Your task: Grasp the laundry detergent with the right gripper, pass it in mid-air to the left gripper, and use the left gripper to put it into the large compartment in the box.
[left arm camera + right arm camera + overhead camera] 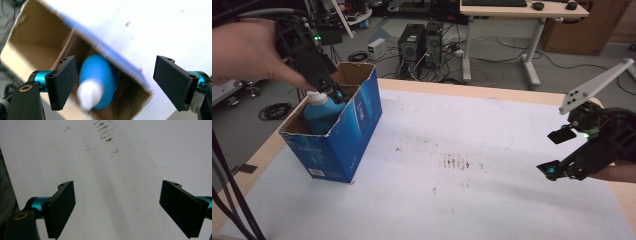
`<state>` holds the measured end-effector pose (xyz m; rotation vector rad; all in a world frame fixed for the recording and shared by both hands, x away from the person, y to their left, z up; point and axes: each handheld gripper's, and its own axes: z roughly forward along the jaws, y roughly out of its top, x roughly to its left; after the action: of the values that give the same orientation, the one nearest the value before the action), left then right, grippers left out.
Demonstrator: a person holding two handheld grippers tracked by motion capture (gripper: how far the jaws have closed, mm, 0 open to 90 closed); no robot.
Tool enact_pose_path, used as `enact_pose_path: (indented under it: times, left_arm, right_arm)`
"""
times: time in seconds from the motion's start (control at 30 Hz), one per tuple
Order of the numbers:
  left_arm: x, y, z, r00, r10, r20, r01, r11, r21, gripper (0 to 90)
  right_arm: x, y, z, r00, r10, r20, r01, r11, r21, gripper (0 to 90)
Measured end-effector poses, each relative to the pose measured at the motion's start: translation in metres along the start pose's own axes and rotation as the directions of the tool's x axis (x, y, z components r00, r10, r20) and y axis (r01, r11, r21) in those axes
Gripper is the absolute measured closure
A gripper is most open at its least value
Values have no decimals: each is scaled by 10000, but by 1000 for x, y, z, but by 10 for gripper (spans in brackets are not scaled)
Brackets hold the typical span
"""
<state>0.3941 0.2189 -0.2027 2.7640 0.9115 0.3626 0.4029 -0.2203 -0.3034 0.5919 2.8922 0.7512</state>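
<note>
High view, box: an open blue cardboard box stands near the left edge of the worktop, toward its far left corner, with its flaps up.
High view, bottle: a blue bottle with a white cap stands upright inside the box, at the end nearer the worktop's left edge.
High view, left gripper: the left gripper hangs over the box opening, just above the bottle's cap, held by a hand that enters from the left. Whether it touches the cap cannot be told here.
High view, right gripper: the right gripper hovers near the right edge of the worktop, well apart from the box, with its grey three-cornered plate raised above it.
Left gripper view, fingers: the two black fingers stand wide apart and released, gripping nothing.
Left gripper view, bottle: the bottle lies below and between them, nearer the left finger, its white cap toward the camera, inside the box. The picture is blurred.
Right gripper view, fingers: the fingers are spread wide and released over the bare white worktop, which carries some brown marks toward the top.
</note>
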Motion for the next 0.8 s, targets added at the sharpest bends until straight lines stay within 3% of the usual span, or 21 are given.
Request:
enact_pose_path:
  times: [0.07,0.1,0.13,0.2,0.27,0.33,0.53,0.63,0.8]
  left_arm:
    - [-10,12,4,9989,459,72,-459,9989,-78,192]
    - [-10,12,4,9989,459,72,-459,9989,-78,192]
    - [-18,22,9,9964,823,214,-819,9964,-195,192]
    - [-23,26,12,9951,961,218,-955,9951,-272,192]
    - [-39,40,25,9885,1470,366,-1454,9885,-426,193]
    - [-47,46,32,9843,1714,427,-1690,9841,-548,192]
    - [-65,61,52,9739,2231,426,-2199,9731,-686,192]
    - [-74,68,61,9646,2601,440,-2570,9642,-657,192]
    - [-84,73,73,9582,2798,601,-2756,9588,-691,192]
  right_arm:
    - [3,-1,1,10000,51,15,-51,10000,2,127]
    - [3,-1,1,10000,51,15,-51,10000,2,127]
    - [5,-1,1,10000,23,-20,-23,10000,4,127]
    - [8,-2,1,10000,-10,-7,11,10000,19,127]
    - [15,-2,1,10000,-94,-29,94,10000,-16,127]
    - [18,-2,1,9999,-152,-33,152,9999,26,127]
    - [24,2,0,9999,-169,37,169,9998,-66,127]
    - [26,4,0,9997,-229,98,230,9997,-77,127]
    - [30,6,1,9991,-394,135,395,9992,-102,127]
